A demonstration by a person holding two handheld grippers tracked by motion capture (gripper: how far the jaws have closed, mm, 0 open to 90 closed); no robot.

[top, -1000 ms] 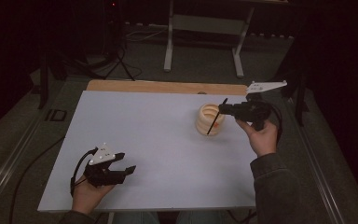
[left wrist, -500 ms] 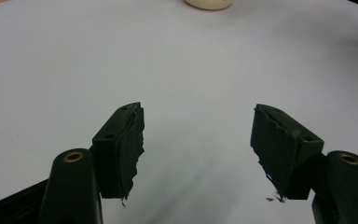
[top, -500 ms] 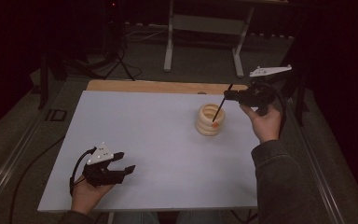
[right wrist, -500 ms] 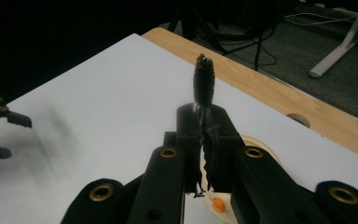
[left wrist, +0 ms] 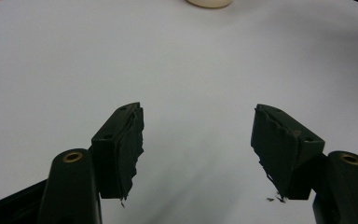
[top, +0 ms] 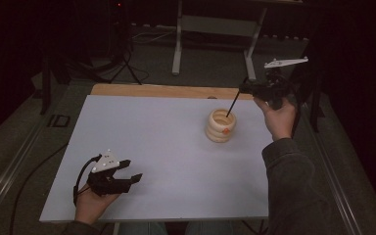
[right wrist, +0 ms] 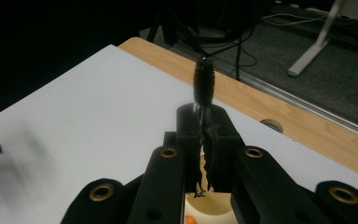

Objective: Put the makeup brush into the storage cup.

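Right gripper [top: 247, 89] jaws clamped tight on a thin black stick [top: 233, 104], held angled so its lower tip sits inside the ribbed cream cup [top: 220, 126] mid-table, likely for stirring or drawing it out. Left gripper [top: 127, 177] rests idle on the white table [top: 152, 137], jaws apart, nothing between, well clear of the cup.

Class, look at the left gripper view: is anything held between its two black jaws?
No. The left gripper stands open, with nothing but bare white table between its jaws.
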